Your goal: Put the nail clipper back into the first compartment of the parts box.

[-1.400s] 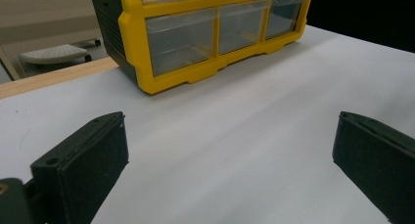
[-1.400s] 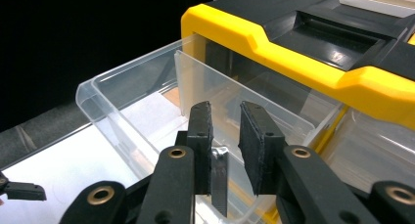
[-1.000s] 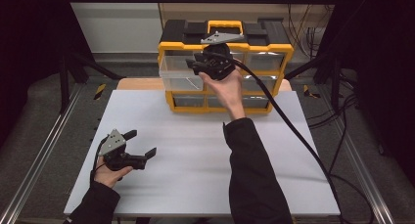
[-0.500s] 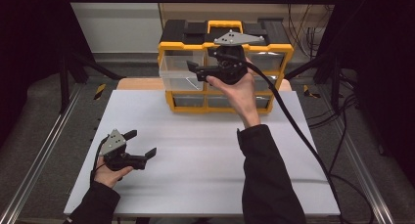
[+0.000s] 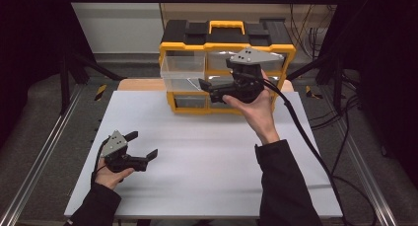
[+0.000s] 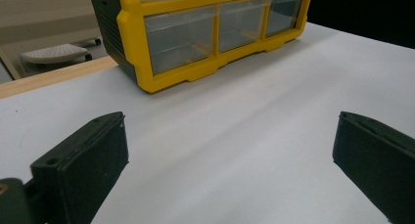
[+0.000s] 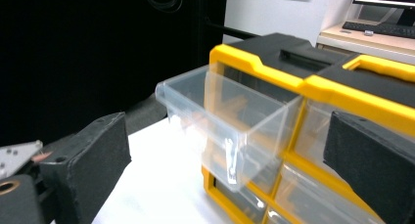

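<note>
High view sits above my side, looking forward and down; white table [image 5: 197,152] fills lower frame. My left gripper view rides low, facing the yellow organizer [image 6: 205,33] at upper centre. My right gripper view is close on its pulled-out drawer [image 7: 220,121]. All views share the organizer.

A white table [image 5: 207,162] stands on grey floor [image 5: 44,132], dark curtains [image 5: 29,43] flanking a pale wall [image 5: 123,18].

We count one yellow-and-black drawer cabinet [image 5: 226,43] on one white table [image 5: 207,152], with one clear drawer [image 7: 220,121] pulled out. Two handheld grippers: left gripper [image 5: 140,147], right gripper [image 5: 209,88], each with two black jaws spread apart. Two forearms, one cable per gripper.
</note>
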The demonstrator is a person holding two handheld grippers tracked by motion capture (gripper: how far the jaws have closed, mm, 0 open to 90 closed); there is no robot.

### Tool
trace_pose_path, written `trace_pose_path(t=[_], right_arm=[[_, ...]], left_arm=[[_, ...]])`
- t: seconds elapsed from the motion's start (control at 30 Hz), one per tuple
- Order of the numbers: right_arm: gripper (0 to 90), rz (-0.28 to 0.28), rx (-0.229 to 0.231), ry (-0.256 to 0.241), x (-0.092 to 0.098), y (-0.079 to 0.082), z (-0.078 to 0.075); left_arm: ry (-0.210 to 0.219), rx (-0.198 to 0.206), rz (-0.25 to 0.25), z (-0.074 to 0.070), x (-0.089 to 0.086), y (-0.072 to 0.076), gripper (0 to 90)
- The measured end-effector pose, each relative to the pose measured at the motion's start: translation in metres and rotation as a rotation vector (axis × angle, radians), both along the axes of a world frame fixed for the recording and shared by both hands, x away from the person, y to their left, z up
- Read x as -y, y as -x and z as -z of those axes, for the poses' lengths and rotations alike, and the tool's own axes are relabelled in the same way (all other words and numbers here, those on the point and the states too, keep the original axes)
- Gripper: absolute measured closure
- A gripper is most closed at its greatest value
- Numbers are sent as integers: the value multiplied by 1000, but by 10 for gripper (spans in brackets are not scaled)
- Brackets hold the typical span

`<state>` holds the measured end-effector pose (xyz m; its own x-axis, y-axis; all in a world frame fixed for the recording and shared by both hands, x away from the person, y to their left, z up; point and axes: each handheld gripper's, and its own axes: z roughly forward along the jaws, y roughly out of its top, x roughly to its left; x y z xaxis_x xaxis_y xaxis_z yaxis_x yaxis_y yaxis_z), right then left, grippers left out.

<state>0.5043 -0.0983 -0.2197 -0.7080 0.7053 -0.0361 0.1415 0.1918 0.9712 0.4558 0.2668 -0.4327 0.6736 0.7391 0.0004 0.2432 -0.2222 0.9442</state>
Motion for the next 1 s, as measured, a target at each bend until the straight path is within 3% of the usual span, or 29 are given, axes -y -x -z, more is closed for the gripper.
trace_pose_path(t=[0.27,0.63,0.87,0.9,0.97,1.0], right_arm=[[25,8,-8,17,14,12,18],[19,22,-40,3,37,25,59],[12,32,-64,-14,50,32,90],[9,33,-77,-4,54,33,101],[6,33,-84,-3,55,34,106],[6,36,-102,0,61,35,119]], left_arm=[[-5,-1,0,0,0,0,0],[-5,-2,0,0,0,0,0],[-6,-4,1,1,1,0,0],[-5,-4,1,1,1,0,0],[-9,-5,2,1,1,0,0],[-8,-6,2,2,1,0,0]])
